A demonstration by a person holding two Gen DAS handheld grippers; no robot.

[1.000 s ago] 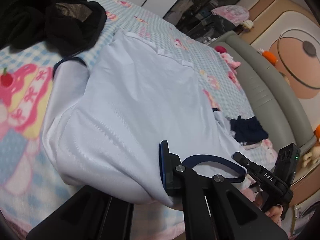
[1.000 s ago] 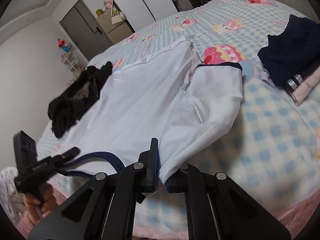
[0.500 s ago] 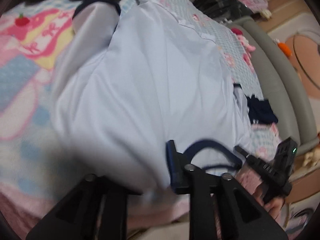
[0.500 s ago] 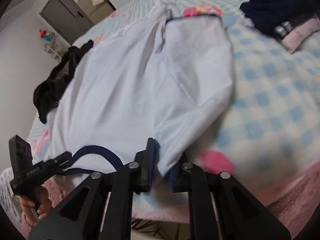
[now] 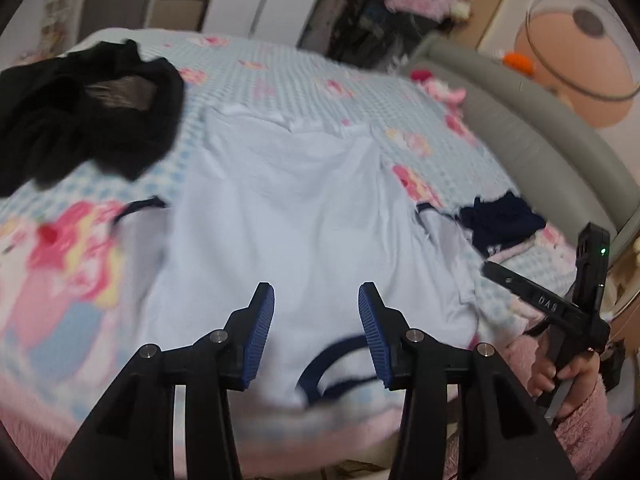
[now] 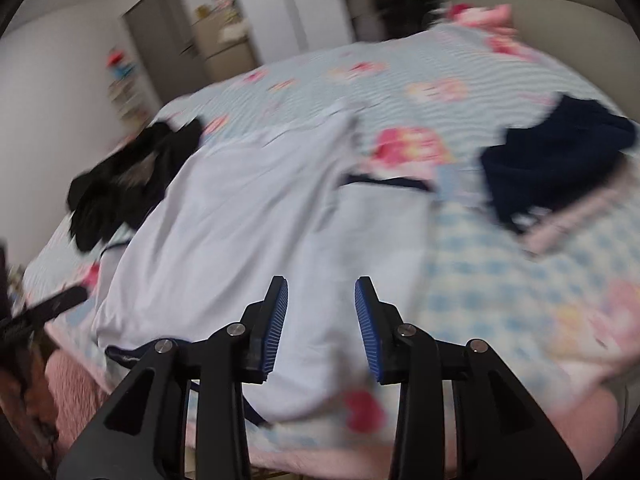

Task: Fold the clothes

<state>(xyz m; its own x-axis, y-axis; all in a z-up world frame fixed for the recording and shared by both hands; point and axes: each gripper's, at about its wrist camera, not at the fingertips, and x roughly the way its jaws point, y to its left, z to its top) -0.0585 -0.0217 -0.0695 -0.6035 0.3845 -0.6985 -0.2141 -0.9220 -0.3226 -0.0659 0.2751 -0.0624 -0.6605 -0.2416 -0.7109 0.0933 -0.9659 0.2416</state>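
Blue-checked bedding with pink cartoon prints covers the bed point(image 5: 304, 80), and on it we have the white T-shirt point(image 5: 288, 216) spread flat, its dark-trimmed neckline point(image 5: 332, 364) at the near edge and its hem at the far end. So the shirt's long axis runs straight away from us, along the line both tools point. Our left tool point(image 5: 316, 336) hangs over the collar end with its jaws partly open and nothing between the blue pads; they have just been opening. Our right tool point(image 6: 321, 330) does the same over the near right shoulder, jaws apart, cloth lying below and not pinched. Both hands sit about equally close to the collar end, one to each side. A black garment point(image 5: 80, 120) lies beyond the left sleeve and a navy one point(image 6: 560, 160) off to the right. Motion blur smears both views, so we cannot read the sleeve edges or how flat the near hem lies.
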